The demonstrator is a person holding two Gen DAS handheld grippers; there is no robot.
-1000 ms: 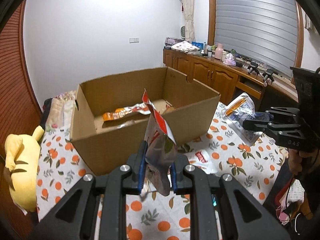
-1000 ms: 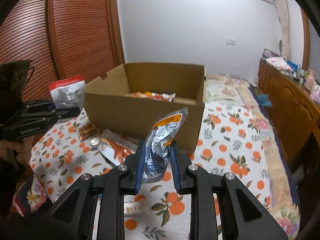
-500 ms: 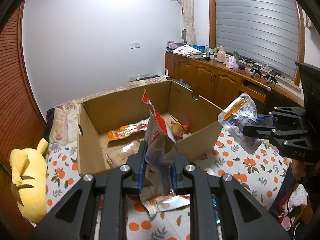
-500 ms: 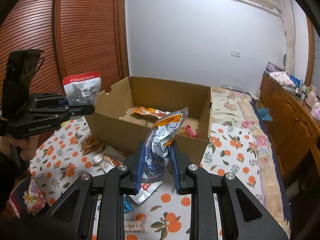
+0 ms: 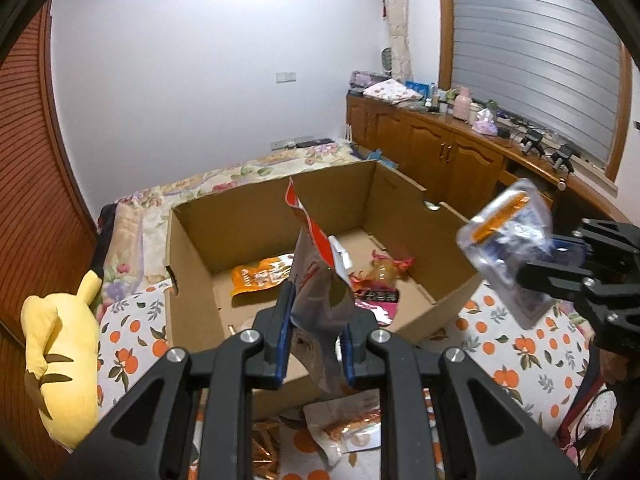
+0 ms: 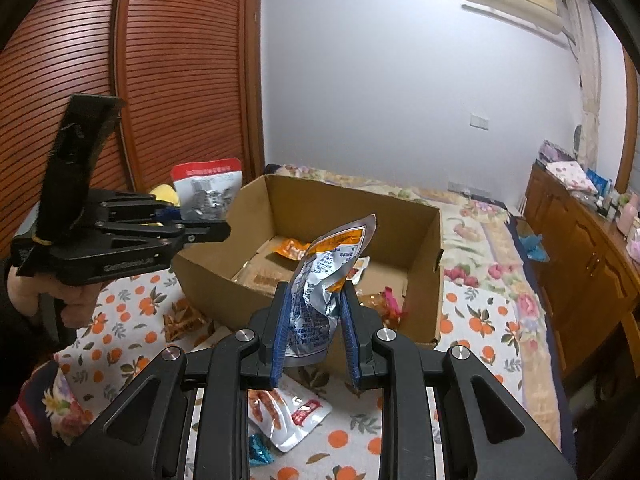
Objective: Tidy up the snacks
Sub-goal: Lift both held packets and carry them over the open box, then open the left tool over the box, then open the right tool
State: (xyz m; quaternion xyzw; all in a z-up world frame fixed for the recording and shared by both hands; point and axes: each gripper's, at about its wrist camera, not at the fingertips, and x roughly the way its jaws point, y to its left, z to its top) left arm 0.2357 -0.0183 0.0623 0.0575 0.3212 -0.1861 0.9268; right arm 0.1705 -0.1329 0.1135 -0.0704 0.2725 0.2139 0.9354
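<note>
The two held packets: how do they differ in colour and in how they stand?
The left packet is grey with a red top; the right packet is silver with an orange band and blue print. The left packet's red top rises narrow and leaning; the right packet's top spreads wide. Both are crumpled, each clamped in a shut gripper before the box.

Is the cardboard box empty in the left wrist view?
No: the cardboard box already holds an orange snack packet and a pink-wrapped snack lying on its floor.
</note>
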